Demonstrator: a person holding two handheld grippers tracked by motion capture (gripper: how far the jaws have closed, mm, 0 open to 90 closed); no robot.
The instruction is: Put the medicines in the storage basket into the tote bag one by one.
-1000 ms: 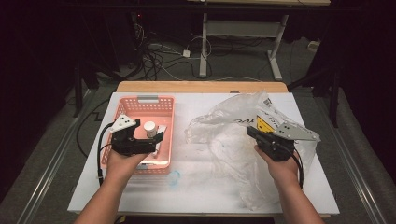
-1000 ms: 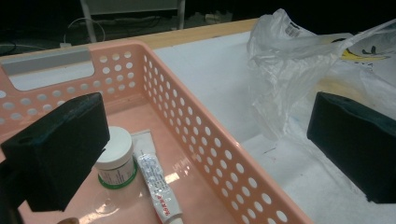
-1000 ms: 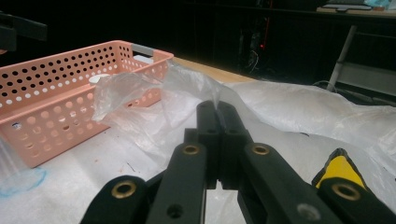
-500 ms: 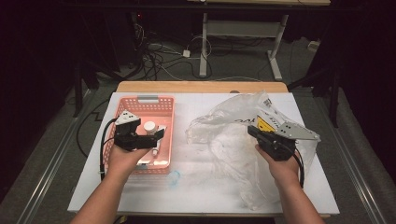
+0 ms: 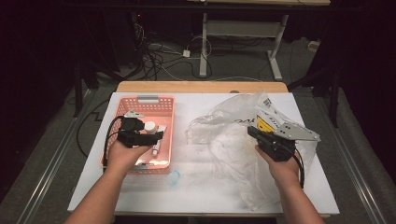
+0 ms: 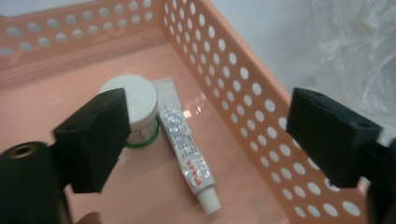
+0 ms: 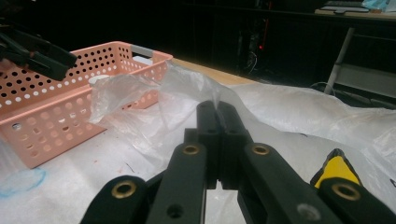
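Observation:
A white-lidded jar (image 6: 133, 100) and a white tube (image 6: 187, 154) lie side by side on the floor of the pink perforated basket (image 6: 224, 70). My left gripper (image 6: 212, 116) hangs just above them, open; its jaws have just been closing a little, with the tube and part of the jar between them, untouched. From above, the left gripper (image 5: 156, 135) hovers over the basket (image 5: 140, 100) beside the jar (image 5: 150, 126). My right gripper (image 7: 218, 112) is shut on a fold of the clear plastic bag (image 7: 140, 93), lifting it. The bag (image 5: 229, 140) spreads under the right gripper (image 5: 252, 131).
The white table (image 5: 201, 196) ends in a wooden strip at the far side. A small blue ring (image 5: 174, 177) lies in front of the basket. A yellow label (image 5: 264, 122) sits on the bag near my right hand. Cables and desk legs stand on the dark floor beyond.
My left hand has shifted slightly farther and lower over the basket, toward the jar and tube. The right hand and the bag have stayed put.

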